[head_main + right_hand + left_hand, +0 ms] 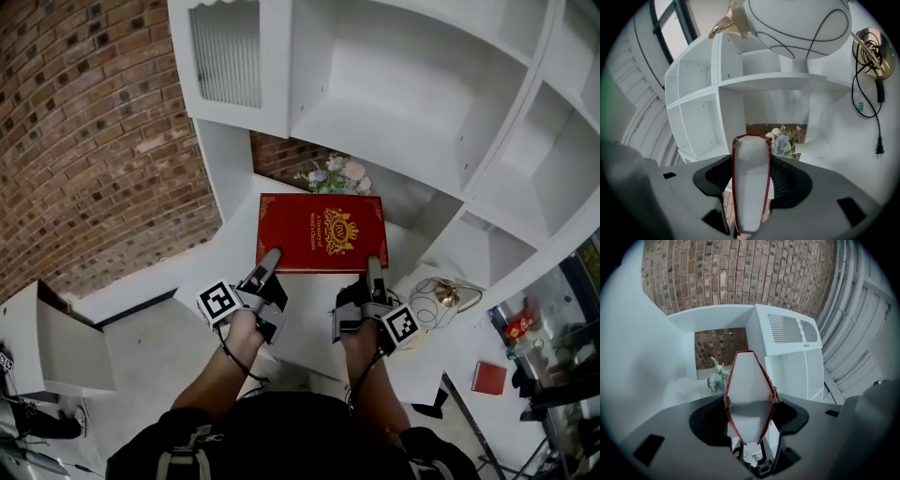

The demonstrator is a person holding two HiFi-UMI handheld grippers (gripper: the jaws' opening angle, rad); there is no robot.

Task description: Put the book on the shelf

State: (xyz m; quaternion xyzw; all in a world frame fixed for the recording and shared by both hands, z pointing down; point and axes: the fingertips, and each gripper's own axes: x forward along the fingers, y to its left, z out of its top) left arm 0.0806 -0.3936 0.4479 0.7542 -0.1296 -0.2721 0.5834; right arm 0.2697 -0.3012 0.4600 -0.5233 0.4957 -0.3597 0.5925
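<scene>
Red book (pixel 322 232), flat and cover up, held by its near edge: the left gripper (pixel 265 267) pinches it near the left corner and the right gripper (pixel 375 272) near the right corner. In each gripper view its white page block fills the gap between the jaws, which press on both covers. The book lies in front of the white shelf (pixel 394 103), whose low opening just beyond the far edge holds a bunch of flowers (pixel 337 175); a round white lamp (pixel 433 302) lies right of the right gripper. The cover bears a gold crest and gold lettering, too small to read.
</scene>
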